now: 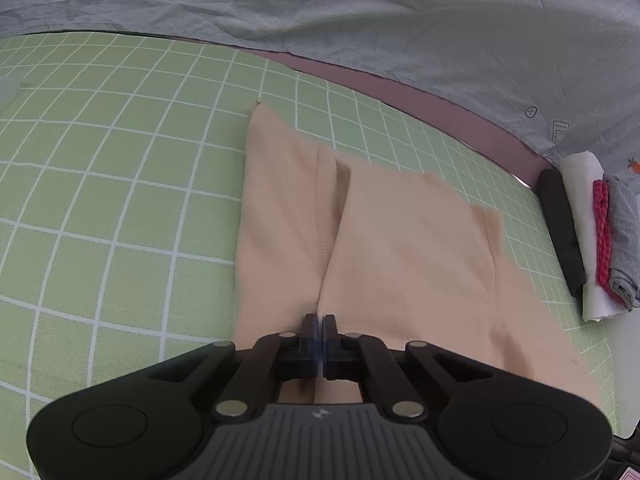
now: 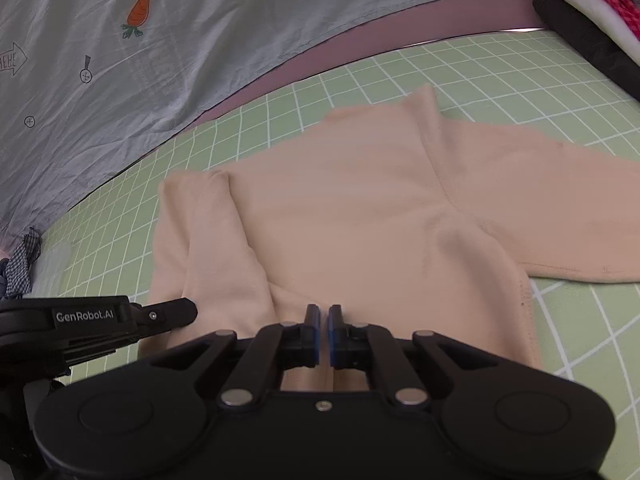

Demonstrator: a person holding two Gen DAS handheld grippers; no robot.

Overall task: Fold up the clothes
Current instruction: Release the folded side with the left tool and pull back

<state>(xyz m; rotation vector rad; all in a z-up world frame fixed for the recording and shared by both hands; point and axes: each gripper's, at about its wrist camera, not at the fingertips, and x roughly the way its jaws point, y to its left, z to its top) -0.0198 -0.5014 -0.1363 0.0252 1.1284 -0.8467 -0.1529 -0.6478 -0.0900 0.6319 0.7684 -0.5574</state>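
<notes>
Lying flat on green checked mat (image 1: 120, 184), peach garment (image 1: 400, 240) with one side panel already turned inward. Pinching its near hem: left gripper (image 1: 319, 322), jaws fully closed; right gripper (image 2: 324, 312), nearly closed, grip on fabric unclear. Likely holding the hem for lifting. Folded pile (image 1: 592, 240) waiting aside.

Both wrist cameras look forward and down from close above the green checked bedsheet (image 1: 120, 200), each over its own claw; both views share the peach garment (image 2: 340, 208) and grey printed quilt (image 1: 360, 20).
</notes>
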